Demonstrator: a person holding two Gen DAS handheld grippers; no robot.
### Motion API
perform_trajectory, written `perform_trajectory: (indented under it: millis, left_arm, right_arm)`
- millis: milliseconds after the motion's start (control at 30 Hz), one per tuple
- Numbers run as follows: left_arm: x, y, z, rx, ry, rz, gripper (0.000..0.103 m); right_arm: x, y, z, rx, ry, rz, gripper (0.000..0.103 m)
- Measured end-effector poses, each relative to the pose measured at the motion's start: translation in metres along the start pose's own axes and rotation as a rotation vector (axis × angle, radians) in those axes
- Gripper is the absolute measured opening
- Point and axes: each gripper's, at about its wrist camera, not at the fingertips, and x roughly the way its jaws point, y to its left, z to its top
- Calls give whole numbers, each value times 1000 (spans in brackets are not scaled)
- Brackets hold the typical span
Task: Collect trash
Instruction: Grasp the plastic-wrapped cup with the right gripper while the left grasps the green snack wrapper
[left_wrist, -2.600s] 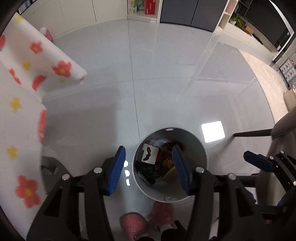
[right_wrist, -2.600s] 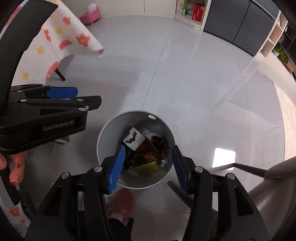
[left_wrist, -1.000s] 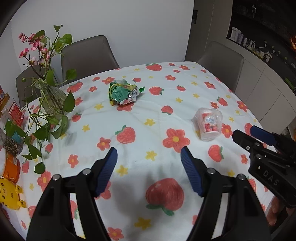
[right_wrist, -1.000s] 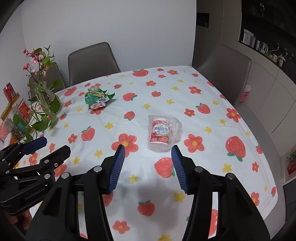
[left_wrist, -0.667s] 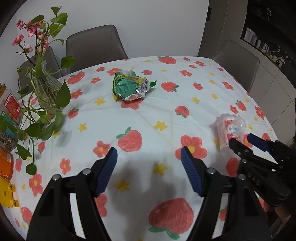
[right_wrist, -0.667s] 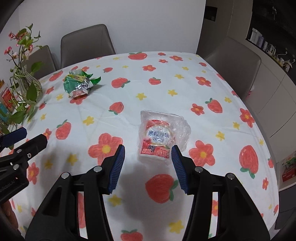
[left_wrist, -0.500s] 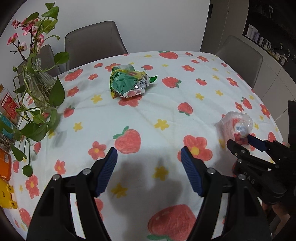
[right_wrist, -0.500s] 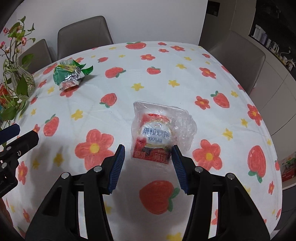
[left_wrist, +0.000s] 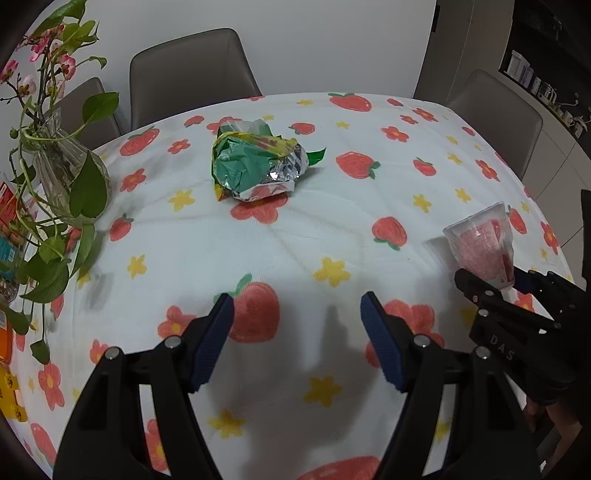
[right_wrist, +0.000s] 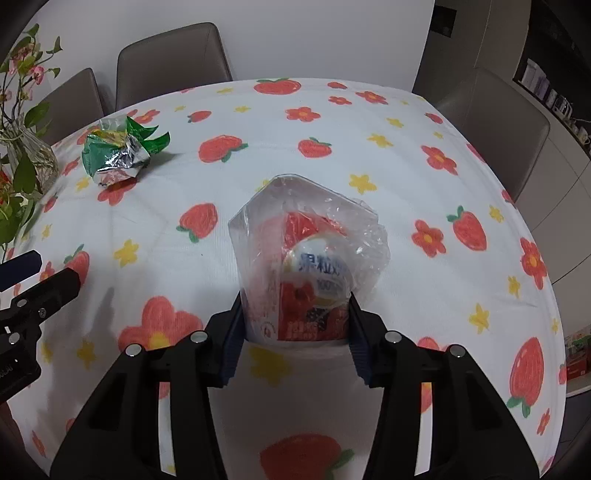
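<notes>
Your right gripper (right_wrist: 293, 328) has closed in and now pinches the wrapped carton (right_wrist: 310, 266); your left gripper (left_wrist: 297, 339) stays spread, short of the foil wrapper (left_wrist: 255, 168).

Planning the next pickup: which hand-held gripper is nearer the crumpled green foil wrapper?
Left. The left hand-held gripper hangs open, short of the crumpled green foil wrapper; the right hand-held gripper is farther off to the side, around the plastic-wrapped cup.

The cup (right_wrist: 314, 280) sits in glossy, crinkled clear plastic. The crumpled wrapper (left_wrist: 255, 166) shows shiny foil. The tablecloth (left_wrist: 295, 229) is matt woven cloth.
</notes>
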Motion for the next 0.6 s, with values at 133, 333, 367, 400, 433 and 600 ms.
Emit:
perform_trajectory:
  millis: [133, 333, 367, 400, 433, 600]
  left_arm:
    - [9, 6, 17, -9, -19, 9, 71]
    - [24, 18, 52, -18, -64, 30, 71]
    - [27, 19, 57, -19, -70, 34, 71]
    - [30, 21, 62, -20, -76, 37, 71]
    - [34, 22, 68, -22, -80, 39, 71]
    - [60, 29, 86, -32, -70, 46, 71]
  right_arm:
    - [3, 10, 21, -25, -30, 31, 47]
    - [16, 27, 56, -56, -67, 66, 47]
    - [19, 30, 63, -59, -73, 72, 47]
    - [21, 32, 68, -62, -78, 77, 47]
    - [23, 35, 73, -66, -83, 81, 47]
    - [37, 46, 97, -88, -102, 93, 47]
